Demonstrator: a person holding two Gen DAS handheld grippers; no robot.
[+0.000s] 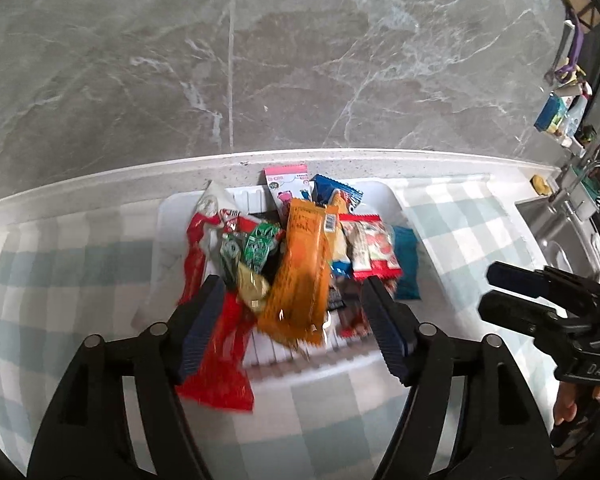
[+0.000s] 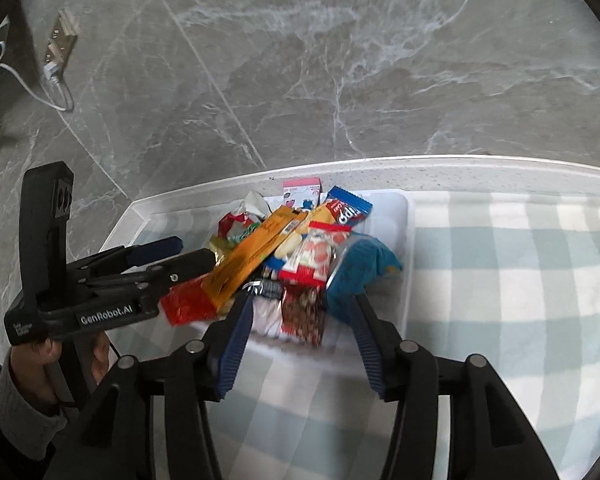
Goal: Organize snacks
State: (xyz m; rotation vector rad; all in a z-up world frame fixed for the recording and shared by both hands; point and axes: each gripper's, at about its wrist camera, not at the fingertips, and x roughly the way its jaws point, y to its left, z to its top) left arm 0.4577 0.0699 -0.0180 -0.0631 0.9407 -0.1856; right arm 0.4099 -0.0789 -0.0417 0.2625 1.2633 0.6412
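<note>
Heaped in a white tray [image 1: 171, 216] set against the back edge of a checked-cloth counter [image 1: 460, 240], near the wall: a jumble of snack packets. Directly ahead of the left gripper [image 1: 291, 292], spread wide and holding nothing, with the orange packet [image 1: 300, 272] lying between its blue pads, long axis running front to back, roughly in line with the fingers; near end hanging toward the tray's front edge. Beside the left pad, a red packet [image 1: 219, 360] spilling over the front rim onto the cloth. Right gripper [image 2: 300, 312] likewise wide open and empty, poised at the front edge over a dark nut bar [image 2: 304, 316], with a teal packet [image 2: 356, 268] just by its right finger. Seemingly nearer to the orange packet: the left gripper, though closing across its narrow width would likely need a slight drop first. Contact with any packet: cannot tell, given motion blur.
</note>
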